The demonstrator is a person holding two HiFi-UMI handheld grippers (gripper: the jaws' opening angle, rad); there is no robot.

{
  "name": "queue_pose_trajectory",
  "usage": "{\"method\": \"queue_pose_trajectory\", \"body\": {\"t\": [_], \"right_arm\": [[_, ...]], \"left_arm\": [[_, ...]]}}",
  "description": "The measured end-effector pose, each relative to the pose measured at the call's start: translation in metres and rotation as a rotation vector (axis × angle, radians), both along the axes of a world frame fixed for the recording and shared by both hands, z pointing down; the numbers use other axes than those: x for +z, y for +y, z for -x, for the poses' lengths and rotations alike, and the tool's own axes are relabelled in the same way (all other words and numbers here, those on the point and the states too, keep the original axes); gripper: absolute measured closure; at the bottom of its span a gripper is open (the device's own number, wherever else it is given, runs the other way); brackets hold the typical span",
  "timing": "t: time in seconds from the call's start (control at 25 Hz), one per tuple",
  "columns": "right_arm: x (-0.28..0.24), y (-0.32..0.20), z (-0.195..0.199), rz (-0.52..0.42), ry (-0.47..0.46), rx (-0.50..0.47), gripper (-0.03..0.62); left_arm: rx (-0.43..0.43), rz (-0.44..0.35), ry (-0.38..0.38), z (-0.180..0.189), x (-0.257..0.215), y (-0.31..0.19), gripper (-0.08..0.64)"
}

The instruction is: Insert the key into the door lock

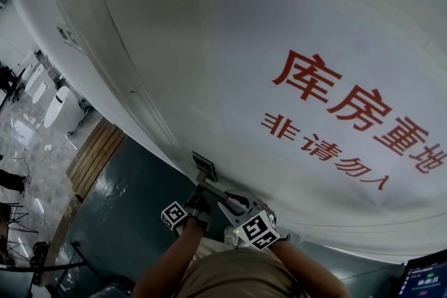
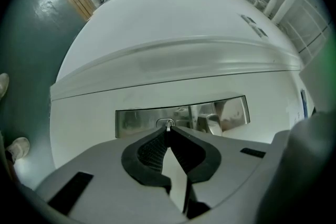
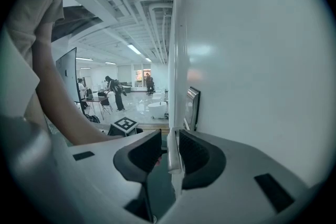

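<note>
My left tool (image 2: 168, 131) is closed on the key (image 2: 168, 125), pinched at the very tips of the pads. The key sits at the oval keyhole (image 2: 161, 122) of the steel lock plate (image 2: 136, 120) on the white door (image 2: 173, 23); how far in it is, I cannot tell. My right tool (image 3: 169, 145) is at about 4 o'clock from the left one in the head view. The door handle (image 3: 174, 157) stands upright between its jaws, against the pad (image 3: 193, 153) at 3 o'clock, with a sliver of gap to the other pad, so it is not clamped. Red lettering (image 1: 356, 115) runs across the door at 2 o'clock from the plate.
</note>
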State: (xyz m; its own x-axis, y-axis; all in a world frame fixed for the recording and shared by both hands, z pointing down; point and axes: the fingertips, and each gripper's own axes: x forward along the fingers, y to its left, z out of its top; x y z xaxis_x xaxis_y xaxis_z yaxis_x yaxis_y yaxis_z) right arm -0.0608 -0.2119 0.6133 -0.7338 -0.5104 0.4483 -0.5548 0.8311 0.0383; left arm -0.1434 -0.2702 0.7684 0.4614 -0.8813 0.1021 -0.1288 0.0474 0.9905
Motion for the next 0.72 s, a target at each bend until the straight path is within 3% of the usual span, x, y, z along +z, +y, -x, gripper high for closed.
{"method": "queue_pose_trajectory", "body": {"t": [0.12, 0.24, 0.72], "right_arm": [[0.002, 0.001, -0.002, 0.009, 0.008, 0.002, 0.483], [-0.001, 0.002, -0.003, 0.005, 0.01, 0.006, 0.483], [-0.002, -0.001, -0.013, 0.001, 0.011, 0.019, 0.483]], "left_arm": [[-0.024, 0.015, 0.067, 0.0, 0.003, -0.008, 0.526], [-0.027, 0.017, 0.086, -0.003, 0.003, -0.013, 0.526], [0.029, -0.032, 0.013, -0.004, 0.005, -0.012, 0.526]]}}
